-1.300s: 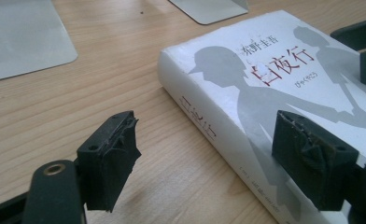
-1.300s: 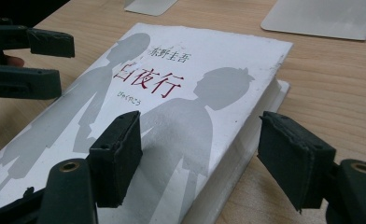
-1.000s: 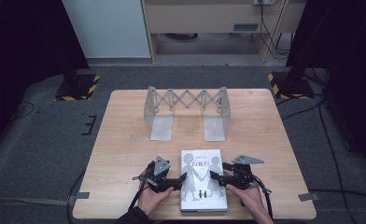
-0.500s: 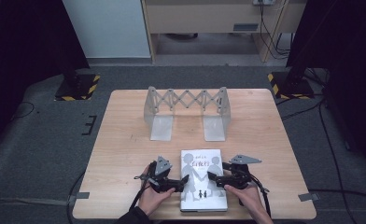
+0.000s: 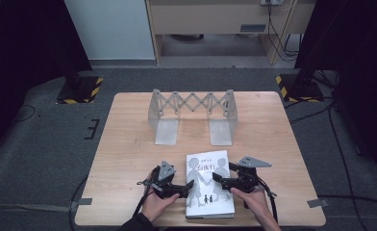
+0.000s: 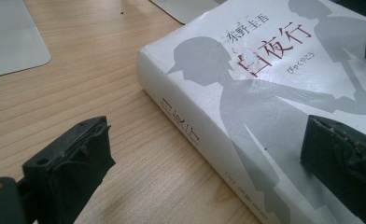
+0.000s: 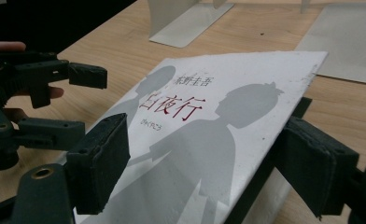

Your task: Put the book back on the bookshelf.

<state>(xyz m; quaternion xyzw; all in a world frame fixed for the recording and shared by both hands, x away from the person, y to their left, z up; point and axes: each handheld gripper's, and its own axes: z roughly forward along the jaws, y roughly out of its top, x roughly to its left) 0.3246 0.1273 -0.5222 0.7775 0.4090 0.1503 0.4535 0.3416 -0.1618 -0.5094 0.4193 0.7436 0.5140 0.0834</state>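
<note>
Across the frame, a pale wood table [image 5: 129, 144]. At its far half, a grey folding rack [image 5: 191, 103], upright, well apart from everything else. Near the front edge, midway across, a white book [image 5: 208, 185]: flat on the table, cover up, grey silhouettes and a red title on it. Long axis pointing away from the person, toward the rack; head of the title at the far end, spine along the person's left side, open page edge at the right. Flanked on both sides by the tongs, each held level in a hand and aimed inward at the book. Left tongs [image 5: 186, 188] at the spine side: gaping wide, just been opening, one jaw over bare table beside the spine, the other over the cover, the spine edge between them with no pad pressing on it. Right tongs [image 5: 219, 180] at the page side: also spread wide and just been opening, one jaw above the cover, the other outside and below the cover's right edge, that edge between them, gripping nothing.
</note>
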